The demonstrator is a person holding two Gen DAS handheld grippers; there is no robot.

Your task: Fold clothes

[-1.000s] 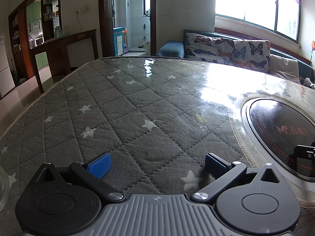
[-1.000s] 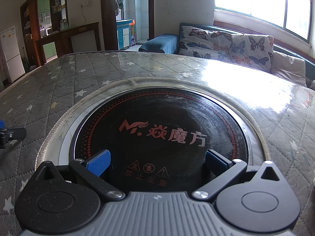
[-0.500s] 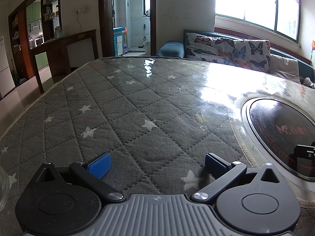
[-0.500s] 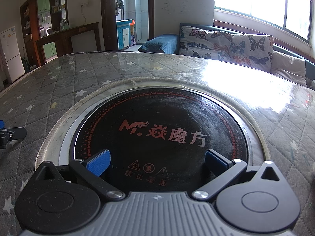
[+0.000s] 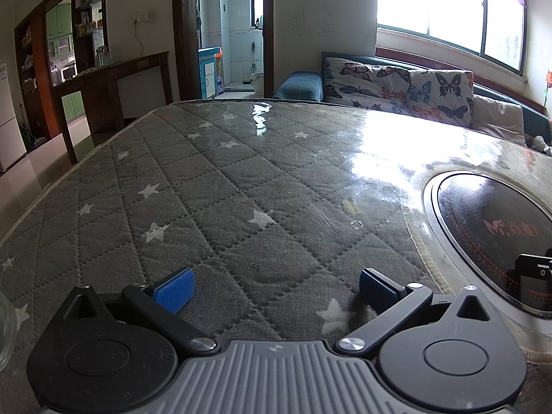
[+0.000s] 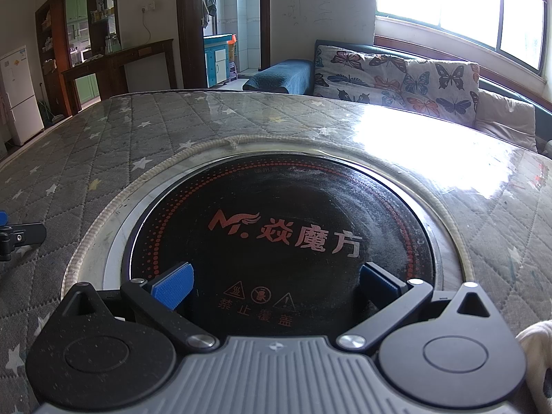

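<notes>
Grey quilted star-print tabletop (image 5: 220,207), round black cooktop (image 6: 283,227) inset. Left tool (image 5: 274,288) and right tool (image 6: 276,284) both spread, empty. No clothes clearly visible; fetching a garment comes first.

Quilted cloth tbl cover (image 5: 214,186) w/ glossy clear film; glossy black hotplate (image 6: 283,214).

Round table (image 5: 241,186) under grey star-quilted cover, black hotplate (image 6: 283,227) inset centrally
</notes>
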